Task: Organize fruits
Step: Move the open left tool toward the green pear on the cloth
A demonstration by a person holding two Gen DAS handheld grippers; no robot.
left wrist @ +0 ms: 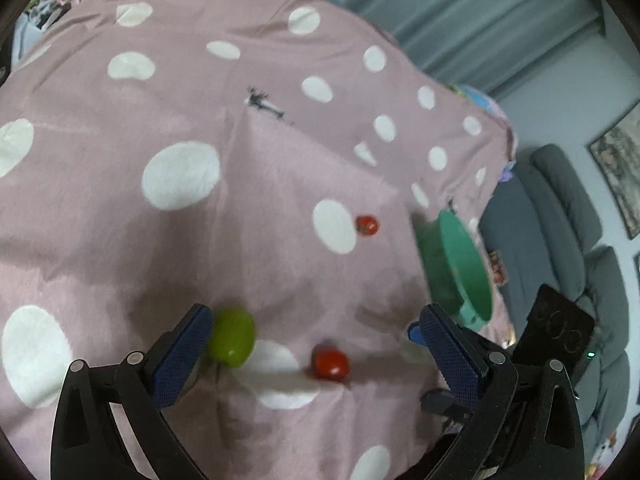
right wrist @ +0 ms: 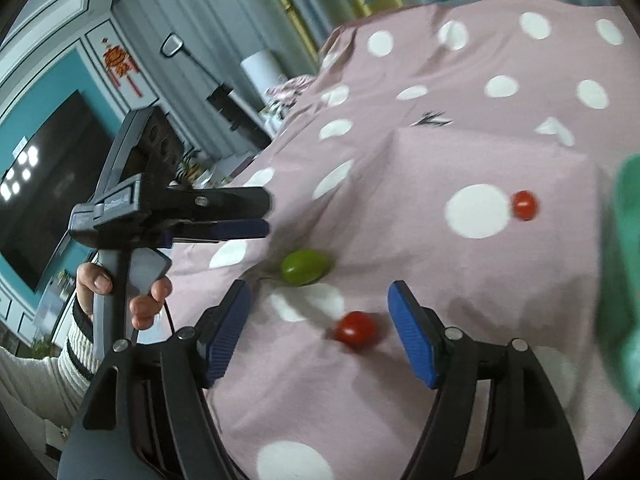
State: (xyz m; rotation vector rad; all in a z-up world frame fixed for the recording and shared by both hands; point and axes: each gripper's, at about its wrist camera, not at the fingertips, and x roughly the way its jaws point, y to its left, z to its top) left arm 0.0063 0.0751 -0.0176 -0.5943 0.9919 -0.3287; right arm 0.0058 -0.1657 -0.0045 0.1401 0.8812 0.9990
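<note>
A: Take the green fruit [left wrist: 233, 337] as the landmark. Left of it in the left wrist view is only one blue finger pad of the left gripper [left wrist: 316, 340], almost touching its skin; the fingers are spread wide and hold nothing.

B: So which step is this?

A: I judge it the approach to a first pick. All three fruits lie loose on the dotted pink cloth [left wrist: 200, 100], and none is in the green bowl [left wrist: 464, 264].

B: And to the right of the green fruit?

A: The near red tomato [left wrist: 330, 364] lies just beside it, between both pairs of fingers. The right gripper [right wrist: 320, 324] is also spread and empty, with that tomato inside its span. The far red tomato [left wrist: 367, 225] sits beyond and right, apart from the others. The bowl is well right of all of them, near the cloth's edge.

B: What does the next move call for?

A: Probably centring on one fruit and pressing the fingers together gently, since round fruit may roll on soft cloth.

B: Room?

A: Plenty of open cloth behind the green fruit. The cloth drops away just past the bowl, and the two grippers crowd each other.
</note>
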